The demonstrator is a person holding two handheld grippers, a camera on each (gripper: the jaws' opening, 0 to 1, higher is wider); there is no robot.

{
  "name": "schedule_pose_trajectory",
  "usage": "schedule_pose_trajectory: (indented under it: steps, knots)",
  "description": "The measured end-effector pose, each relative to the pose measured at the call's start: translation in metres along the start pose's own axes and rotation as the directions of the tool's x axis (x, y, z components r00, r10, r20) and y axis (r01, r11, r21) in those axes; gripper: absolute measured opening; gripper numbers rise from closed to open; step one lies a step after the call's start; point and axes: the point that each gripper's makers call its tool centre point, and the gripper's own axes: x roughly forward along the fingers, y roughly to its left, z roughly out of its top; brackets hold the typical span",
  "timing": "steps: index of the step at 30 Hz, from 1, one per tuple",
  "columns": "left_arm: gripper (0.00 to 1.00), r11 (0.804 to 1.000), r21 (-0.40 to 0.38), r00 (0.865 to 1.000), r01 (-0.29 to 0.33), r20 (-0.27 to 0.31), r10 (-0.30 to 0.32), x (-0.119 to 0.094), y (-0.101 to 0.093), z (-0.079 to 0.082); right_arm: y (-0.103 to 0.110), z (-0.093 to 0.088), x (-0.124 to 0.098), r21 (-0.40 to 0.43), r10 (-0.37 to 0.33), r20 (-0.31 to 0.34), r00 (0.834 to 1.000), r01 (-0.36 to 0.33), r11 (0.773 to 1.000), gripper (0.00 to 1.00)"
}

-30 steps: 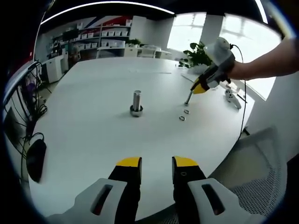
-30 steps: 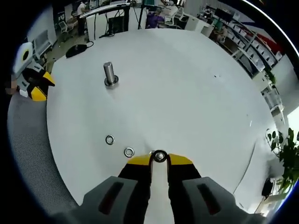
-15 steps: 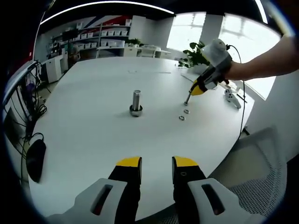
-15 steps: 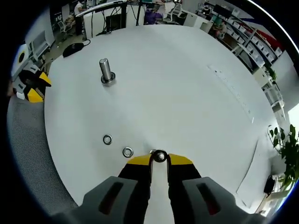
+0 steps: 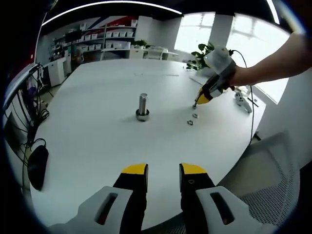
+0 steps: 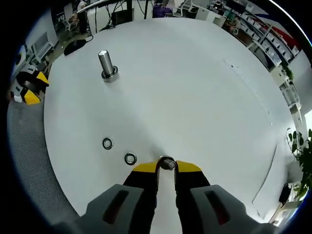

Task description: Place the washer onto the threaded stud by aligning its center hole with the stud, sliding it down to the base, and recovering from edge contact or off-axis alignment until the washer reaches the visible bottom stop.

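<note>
A steel threaded stud (image 5: 142,107) stands upright on the white table (image 5: 97,136), with a washer around its base. In the right gripper view the stud (image 6: 106,65) is far up and left. My right gripper (image 6: 166,165) is shut on a washer (image 6: 167,163), held a little above the table. From the left gripper view, that right gripper (image 5: 195,103) hovers right of the stud, above two loose washers (image 5: 192,118). These two washers (image 6: 118,151) lie just left of the right gripper's tips. My left gripper (image 5: 163,171) stands open over the table's near edge, holding nothing.
A black mouse (image 5: 37,165) lies at the table's left edge. A mesh chair (image 5: 270,170) stands by the right edge. A white device (image 5: 243,102) with a cable lies beyond the person's arm (image 5: 273,63). Shelves and plants stand at the back.
The right gripper has lifted slightly with its washer and shifted a little toward the stud. The left gripper has not moved.
</note>
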Motion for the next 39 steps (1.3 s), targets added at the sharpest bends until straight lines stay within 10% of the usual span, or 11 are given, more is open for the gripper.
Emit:
schedule_pose_trajectory:
  steps: [39]
  knots:
    - [0.23,1.000,0.004,1.000,0.016,-0.013,-0.016,0.000,-0.002,-0.003,0.027,-0.021,-0.014,0.079,0.024,-0.014,1.000,-0.023,0.997,0.18]
